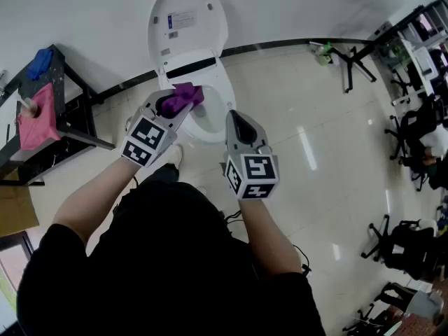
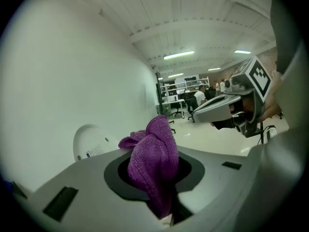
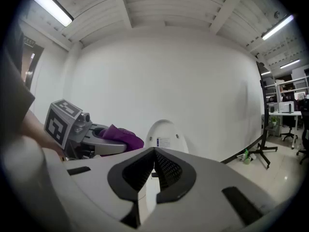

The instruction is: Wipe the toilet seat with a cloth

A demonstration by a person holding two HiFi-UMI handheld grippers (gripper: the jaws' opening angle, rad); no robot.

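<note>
A white toilet (image 1: 210,82) stands against the wall with its lid (image 1: 187,18) raised. My left gripper (image 1: 176,103) is shut on a purple cloth (image 1: 183,96), held above the left side of the seat; the cloth (image 2: 153,166) bunches out between the jaws. My right gripper (image 1: 233,121) hovers above the right side of the bowl, its jaws together with nothing between them (image 3: 153,170). From the right gripper view the left gripper (image 3: 99,141) with the cloth (image 3: 123,137) shows at left, the lid (image 3: 164,139) behind.
A dark metal rack (image 1: 52,110) with a pink cloth (image 1: 38,117) and a blue item (image 1: 40,63) stands at the left. Office chairs (image 1: 413,138) and stands (image 1: 350,58) sit at the right on the glossy tiled floor. A white wall runs behind the toilet.
</note>
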